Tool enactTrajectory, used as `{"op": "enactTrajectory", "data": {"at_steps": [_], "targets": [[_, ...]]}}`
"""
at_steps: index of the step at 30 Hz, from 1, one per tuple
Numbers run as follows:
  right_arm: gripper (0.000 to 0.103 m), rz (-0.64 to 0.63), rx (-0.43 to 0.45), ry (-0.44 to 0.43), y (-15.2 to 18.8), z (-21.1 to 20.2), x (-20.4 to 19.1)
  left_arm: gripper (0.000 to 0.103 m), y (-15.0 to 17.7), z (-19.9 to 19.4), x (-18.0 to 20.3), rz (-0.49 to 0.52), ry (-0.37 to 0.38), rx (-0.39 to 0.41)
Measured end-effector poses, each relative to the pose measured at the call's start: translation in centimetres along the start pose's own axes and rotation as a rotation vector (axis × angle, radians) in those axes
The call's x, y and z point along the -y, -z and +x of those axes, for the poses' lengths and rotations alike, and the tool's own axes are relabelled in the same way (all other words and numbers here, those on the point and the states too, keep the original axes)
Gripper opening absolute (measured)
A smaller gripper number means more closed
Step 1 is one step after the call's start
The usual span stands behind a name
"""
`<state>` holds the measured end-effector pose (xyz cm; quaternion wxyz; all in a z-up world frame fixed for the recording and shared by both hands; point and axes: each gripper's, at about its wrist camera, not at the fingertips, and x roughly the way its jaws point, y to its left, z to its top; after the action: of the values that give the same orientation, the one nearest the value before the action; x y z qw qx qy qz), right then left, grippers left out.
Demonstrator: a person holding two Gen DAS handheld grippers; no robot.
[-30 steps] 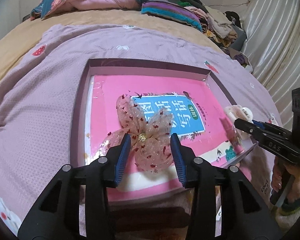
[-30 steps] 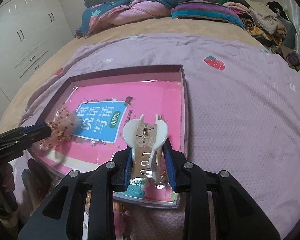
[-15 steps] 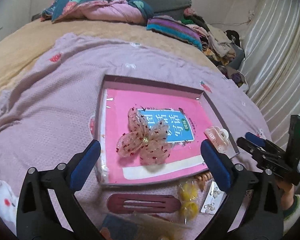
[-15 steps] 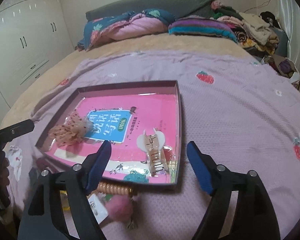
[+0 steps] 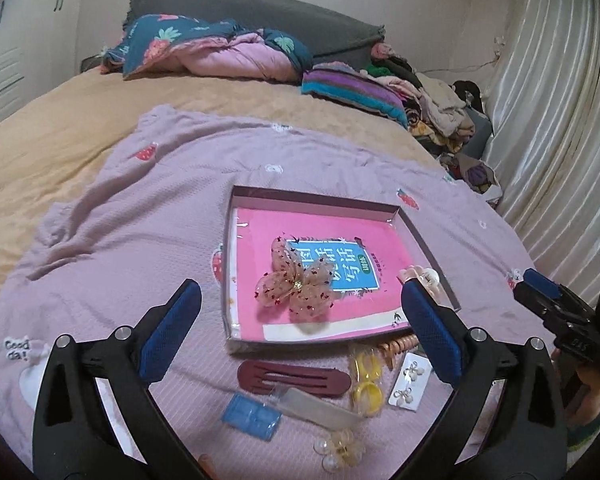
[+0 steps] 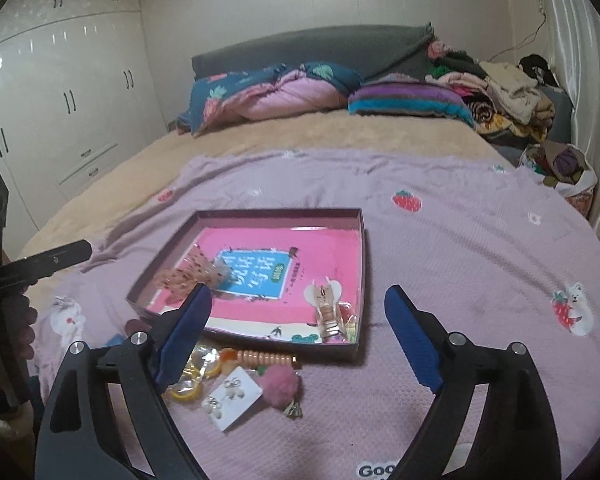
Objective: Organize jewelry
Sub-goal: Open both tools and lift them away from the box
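Observation:
A shallow maroon box (image 5: 316, 199) with a pink printed bottom lies on the purple blanket; it also shows in the right wrist view (image 6: 362, 256). A sheer pink bow (image 5: 296, 284) lies in its middle. A cream claw clip (image 6: 327, 306) lies near its right wall. My left gripper (image 5: 300, 330) is open and empty, held back above the box's near edge. My right gripper (image 6: 298, 330) is open and empty, also held back. Loose pieces lie before the box: a maroon hair clip (image 5: 294, 376), yellow rings (image 5: 366, 380), an earring card (image 6: 232, 396), a pink pompom (image 6: 280, 384).
A blue packet (image 5: 251, 416), a clear strip (image 5: 320, 408) and a clear flower clip (image 5: 340, 450) lie nearest me. Bedding and clothes (image 5: 420, 96) are piled at the far side. A curtain (image 5: 560, 140) hangs right. Wardrobes (image 6: 60, 112) stand left.
Both grippers opened, releasing the bow and the claw clip into the box, then pulled back and up. The loose pieces in front of the box came into view.

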<state>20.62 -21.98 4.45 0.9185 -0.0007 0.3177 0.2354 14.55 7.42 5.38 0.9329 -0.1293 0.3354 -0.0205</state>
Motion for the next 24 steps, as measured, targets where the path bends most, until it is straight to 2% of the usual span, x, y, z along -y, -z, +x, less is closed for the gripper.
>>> {"op": "enactTrajectory", "data": {"at_steps": [11,24], "targets": [[0.091,0.0,0.046,-0.033,0.3,-3.8,-1.5,0.094,1.8,-3.3,0.1,0.007,-0.005,0.02],[0.091,-0.054,0.003,-0.056,2.6,-5.2,-3.7,0.094,5.1,-4.6,-0.1,0.019,-0.022,-0.034]]}}
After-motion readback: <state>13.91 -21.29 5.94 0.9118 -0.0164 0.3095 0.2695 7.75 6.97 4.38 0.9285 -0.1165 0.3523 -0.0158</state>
